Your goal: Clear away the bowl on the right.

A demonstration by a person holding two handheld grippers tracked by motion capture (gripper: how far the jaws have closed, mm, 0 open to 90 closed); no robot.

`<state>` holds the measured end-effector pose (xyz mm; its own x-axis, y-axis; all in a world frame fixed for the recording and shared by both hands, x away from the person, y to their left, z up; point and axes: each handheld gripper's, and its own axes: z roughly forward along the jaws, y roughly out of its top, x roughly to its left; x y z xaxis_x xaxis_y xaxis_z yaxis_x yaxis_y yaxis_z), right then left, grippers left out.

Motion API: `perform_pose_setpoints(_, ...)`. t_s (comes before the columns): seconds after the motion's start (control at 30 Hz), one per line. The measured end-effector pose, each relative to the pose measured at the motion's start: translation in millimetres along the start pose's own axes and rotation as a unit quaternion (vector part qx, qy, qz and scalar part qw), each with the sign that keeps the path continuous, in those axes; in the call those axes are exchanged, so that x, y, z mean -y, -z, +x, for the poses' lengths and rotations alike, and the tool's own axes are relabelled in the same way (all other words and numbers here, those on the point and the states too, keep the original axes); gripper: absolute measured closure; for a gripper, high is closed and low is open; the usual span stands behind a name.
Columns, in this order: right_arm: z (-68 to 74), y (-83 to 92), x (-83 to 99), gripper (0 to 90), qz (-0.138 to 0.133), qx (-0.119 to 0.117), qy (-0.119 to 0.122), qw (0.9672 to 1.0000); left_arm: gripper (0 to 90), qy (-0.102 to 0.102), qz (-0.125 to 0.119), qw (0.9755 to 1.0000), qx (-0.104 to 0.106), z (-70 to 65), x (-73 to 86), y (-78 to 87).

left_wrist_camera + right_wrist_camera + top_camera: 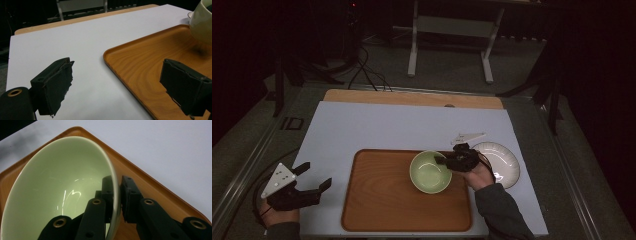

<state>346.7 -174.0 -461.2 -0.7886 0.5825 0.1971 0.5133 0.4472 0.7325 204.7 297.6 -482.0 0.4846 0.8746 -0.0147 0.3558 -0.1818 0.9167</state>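
Gripping the pale green bowl (pixel 430 172) by its rim with the right gripper (pixel 446 160): one jaw inside the bowl, the other outside, the thin wall pinched tight between them, as seen close up in the right gripper view (pixel 116 202). Sitting over the right half of the wooden tray (pixel 377 200), toward its far edge; whether resting on the wood or lifted just clear of it, cannot tell. Opening facing up in the high view, so the bowl standing roughly upright; being round, having no long axis to speak of. In the right gripper view, the rim (pixel 110 167) running as a slanted curve, with light glinting on the glossy inside.

Holding the left gripper (pixel 312 181) off to the left of the tray, above the white sheet (pixel 377 125) covering the table, jaws spread wide with nothing between them. In the left gripper view (pixel 116 82), the near left corner of the tray (pixel 140 62) lying between the two black jaws, and the bowl (pixel 201 21) showing at the upper right.

Lying just right of the tray, a white ribbed plate (pixel 502 155), partly under the right hand (pixel 479 175).

Showing no brand, label or readable writing on bowl, tray or plate.
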Motion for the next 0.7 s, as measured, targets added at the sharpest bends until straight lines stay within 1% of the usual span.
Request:
perform_pose_setpoints(0.5, 7.2, -9.9, -4.8, 81.4, 0.001, -0.011, 0.007, 0.9999, 10.4, 0.000, -0.002, 1.0000, -0.001, 0.2, -0.1, 0.3)
perform_pose_setpoints(0.7, 10.6, -15.0, -4.6, 81.3, 0.006, -0.015, 0.010, 0.9998, 10.4, 0.001, -0.003, 1.0000, -0.002, 0.2, -0.1, 0.5)
